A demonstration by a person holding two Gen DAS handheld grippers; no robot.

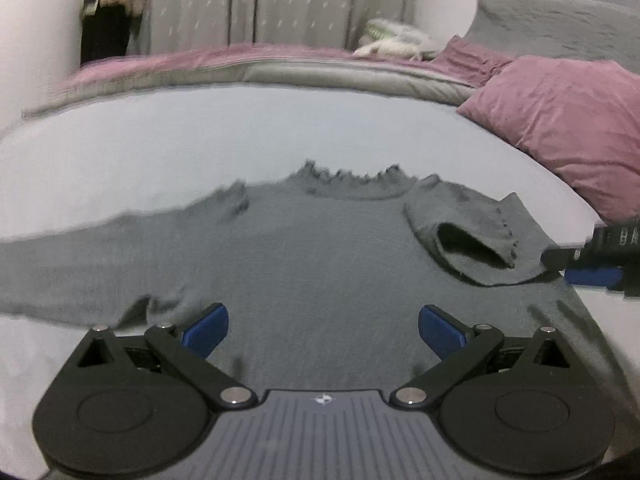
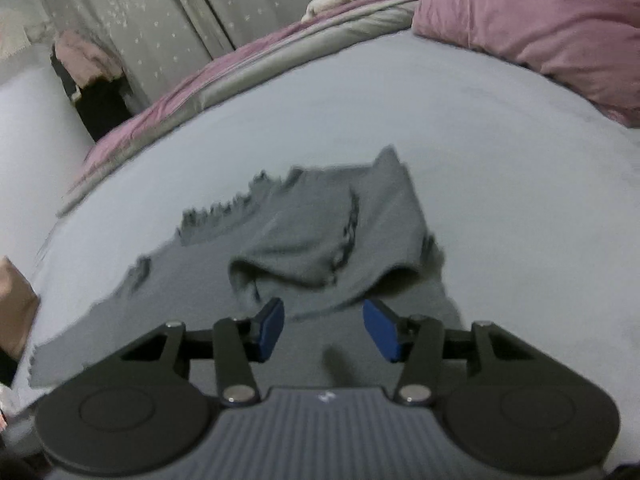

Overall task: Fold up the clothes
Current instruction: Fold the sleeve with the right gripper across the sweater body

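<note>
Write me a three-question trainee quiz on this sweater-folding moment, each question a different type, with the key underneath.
1. True or false: the left gripper is clamped on the grey sweater.
2. Multiple choice: which sleeve is already folded in over the sweater's body? A) the sleeve on the right gripper's side; B) the sleeve on the left gripper's side; C) both.
3. Short answer: what colour is the pillow lying beyond the sweater on the bed sheet?

Key
1. False: its jaws stand wide apart above the fabric, holding nothing.
2. A: the other sleeve lies stretched out flat.
3. Pink.
</note>
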